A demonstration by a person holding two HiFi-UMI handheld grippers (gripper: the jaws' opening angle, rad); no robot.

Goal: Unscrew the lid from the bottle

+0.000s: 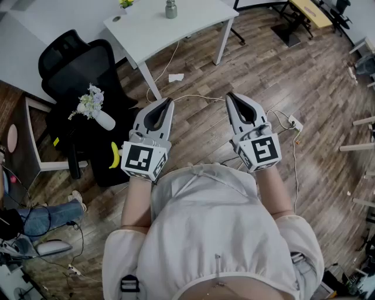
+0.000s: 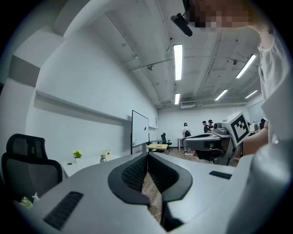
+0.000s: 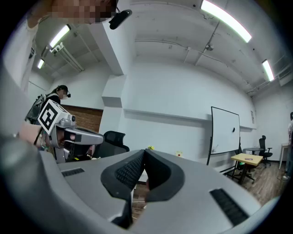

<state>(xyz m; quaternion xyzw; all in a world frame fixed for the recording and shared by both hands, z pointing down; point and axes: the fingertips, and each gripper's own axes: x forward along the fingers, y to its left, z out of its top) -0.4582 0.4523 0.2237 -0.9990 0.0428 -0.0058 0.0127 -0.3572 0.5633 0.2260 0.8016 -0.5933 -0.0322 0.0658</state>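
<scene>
The grey metal bottle (image 1: 170, 9) stands on the white table (image 1: 176, 32) far ahead of me, its lid on top. It shows tiny in the left gripper view as the bottle (image 2: 103, 158). Both grippers hang at chest height over the wooden floor, well short of the table. My left gripper (image 1: 169, 101) is shut with nothing between its jaws, and its own view shows the left gripper (image 2: 148, 155) pressed closed. My right gripper (image 1: 229, 96) is likewise shut and empty, as the right gripper (image 3: 144, 152) confirms.
A black office chair (image 1: 76, 64) stands left of the table. Below it a white vase of flowers (image 1: 94, 108) and a banana (image 1: 114, 155) rest on a dark seat. A scrap of paper (image 1: 176, 77) and a power strip (image 1: 295, 123) with cables lie on the floor.
</scene>
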